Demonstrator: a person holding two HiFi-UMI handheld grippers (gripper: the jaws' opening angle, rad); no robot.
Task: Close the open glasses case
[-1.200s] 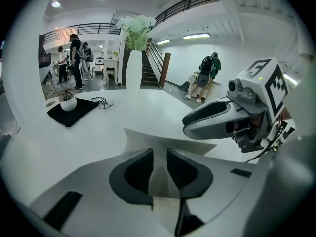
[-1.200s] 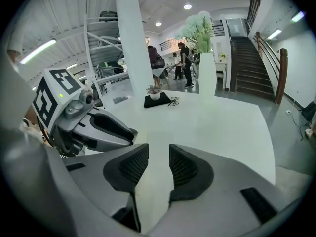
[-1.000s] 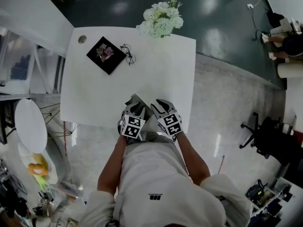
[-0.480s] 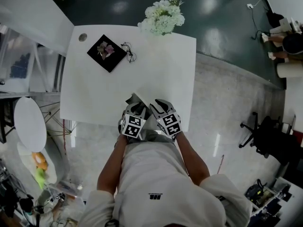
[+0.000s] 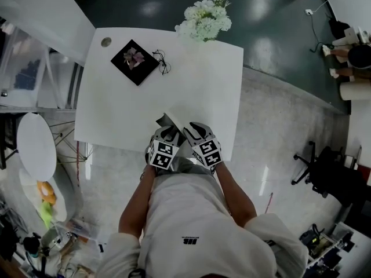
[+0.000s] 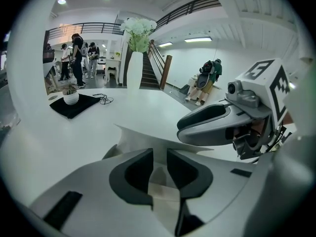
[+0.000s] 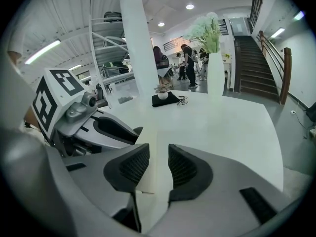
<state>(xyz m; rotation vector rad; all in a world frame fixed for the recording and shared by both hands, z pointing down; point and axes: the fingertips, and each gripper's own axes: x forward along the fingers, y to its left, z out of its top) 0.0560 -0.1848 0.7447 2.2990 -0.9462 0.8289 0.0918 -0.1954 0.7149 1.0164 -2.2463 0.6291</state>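
The glasses case (image 5: 167, 121) is a pale, flat-folding case at the near edge of the white table (image 5: 203, 86). Both grippers are on it, side by side. My left gripper (image 5: 166, 132) is shut on a grey-white flap of the case (image 6: 148, 135), which rises between its pads (image 6: 136, 174). My right gripper (image 5: 195, 130) has just been closing its jaws, and a thin white panel of the case (image 7: 148, 147) stands edge-on between its ribbed pads (image 7: 185, 169). In its own view the left gripper (image 6: 159, 171) has the right one's jaw beside it.
At the table's far side lie a black mat with a small potted plant (image 5: 134, 61) and a pair of glasses (image 5: 162, 62), with a white vase of flowers (image 5: 204, 21) further right. An office chair (image 5: 316, 167) stands on the floor to the right. People stand in the background (image 6: 77, 53).
Both grippers have stayed at the table's near edge on the case. Only the head view has shifted slightly.
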